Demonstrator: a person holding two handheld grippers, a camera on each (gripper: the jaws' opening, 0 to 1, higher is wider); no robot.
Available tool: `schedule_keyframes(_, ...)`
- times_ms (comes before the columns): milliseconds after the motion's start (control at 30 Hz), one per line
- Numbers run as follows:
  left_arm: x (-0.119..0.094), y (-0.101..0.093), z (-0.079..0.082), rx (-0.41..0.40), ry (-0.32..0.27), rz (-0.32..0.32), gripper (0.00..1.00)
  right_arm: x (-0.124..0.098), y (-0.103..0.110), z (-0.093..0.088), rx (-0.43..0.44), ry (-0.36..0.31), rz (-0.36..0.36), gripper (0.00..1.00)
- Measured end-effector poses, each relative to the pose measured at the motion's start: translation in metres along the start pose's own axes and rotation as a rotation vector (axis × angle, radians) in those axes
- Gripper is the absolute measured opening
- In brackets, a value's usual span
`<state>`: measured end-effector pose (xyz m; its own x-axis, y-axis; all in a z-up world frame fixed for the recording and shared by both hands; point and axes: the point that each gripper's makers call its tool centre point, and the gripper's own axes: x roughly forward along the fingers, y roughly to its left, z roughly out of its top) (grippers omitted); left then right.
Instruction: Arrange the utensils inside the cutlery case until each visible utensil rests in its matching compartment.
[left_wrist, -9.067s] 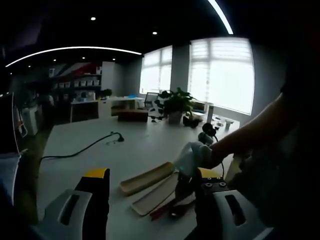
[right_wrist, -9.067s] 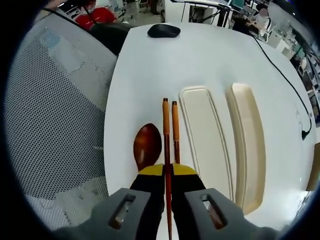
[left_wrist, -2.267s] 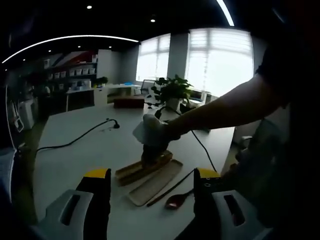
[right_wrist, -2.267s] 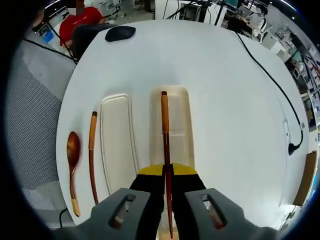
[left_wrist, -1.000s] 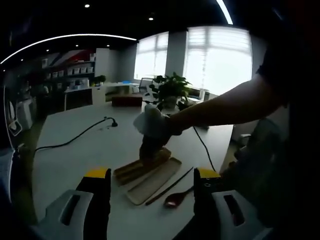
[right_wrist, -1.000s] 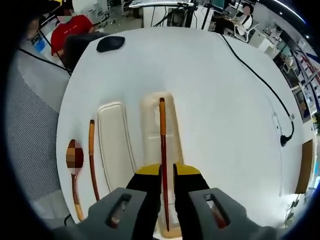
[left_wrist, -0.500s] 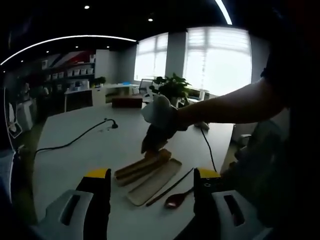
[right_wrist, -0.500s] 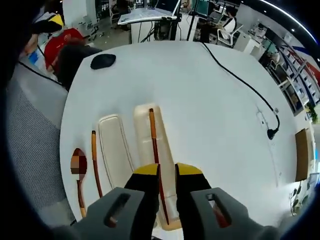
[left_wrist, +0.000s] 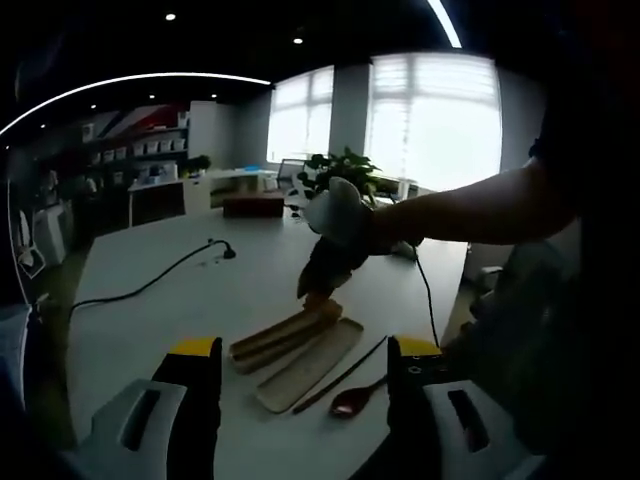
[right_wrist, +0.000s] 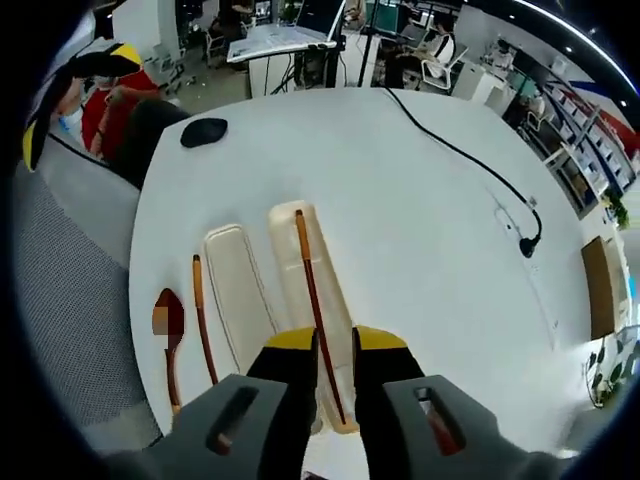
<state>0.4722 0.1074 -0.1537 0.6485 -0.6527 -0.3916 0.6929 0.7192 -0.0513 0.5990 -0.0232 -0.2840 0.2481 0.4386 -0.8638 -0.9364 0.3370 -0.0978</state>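
Right gripper (right_wrist: 334, 345): jaws parted, hanging over the cream oblong plastic case tray (right_wrist: 288, 262). One brown wooden chopstick (right_wrist: 316, 310) lies inside the tray. Flat cream lid (right_wrist: 238, 290) just left of the tray; second chopstick (right_wrist: 203, 320) and dark wooden spoon (right_wrist: 170, 335) beyond it. Left gripper (left_wrist: 303, 352): jaws spread wide, empty.

My right gripper (right_wrist: 334, 352) has yellow tips on black fingers and grey bodies, as does my left gripper (left_wrist: 303, 350). At centre frame the cream case tray (right_wrist: 295, 290) holds a red-brown chopstick (right_wrist: 316, 310); its paler lid (right_wrist: 238, 290) lies left, then another red-brown chopstick (right_wrist: 203, 320) and a dark red spoon (right_wrist: 170, 340). The table (right_wrist: 420, 250) is white, the mouse (right_wrist: 204, 131) at upper left black.
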Motion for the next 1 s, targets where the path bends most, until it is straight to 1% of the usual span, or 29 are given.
schedule_keyframes(100, 0.000, 0.000, 0.000, 0.002, -0.001, 0.000, 0.69, -0.002, 0.008, -0.003, 0.020, -0.013, 0.004, 0.10)
schedule_keyframes(233, 0.000, -0.001, 0.000, 0.004, -0.001, -0.001, 0.69, -0.003, 0.016, -0.011, 0.034, -0.008, 0.009, 0.11)
schedule_keyframes(333, 0.000, -0.001, 0.001, 0.007, -0.001, -0.002, 0.69, -0.005, 0.017, -0.013, 0.048, -0.012, 0.010, 0.11)
schedule_keyframes(767, 0.000, -0.003, 0.001, 0.014, -0.001, -0.006, 0.69, -0.008, 0.032, -0.022, 0.063, -0.012, 0.020, 0.12)
schedule_keyframes(1000, 0.000, -0.004, 0.000, 0.016, -0.001, -0.006, 0.69, -0.006, 0.046, -0.031, 0.057, 0.001, 0.038, 0.12)
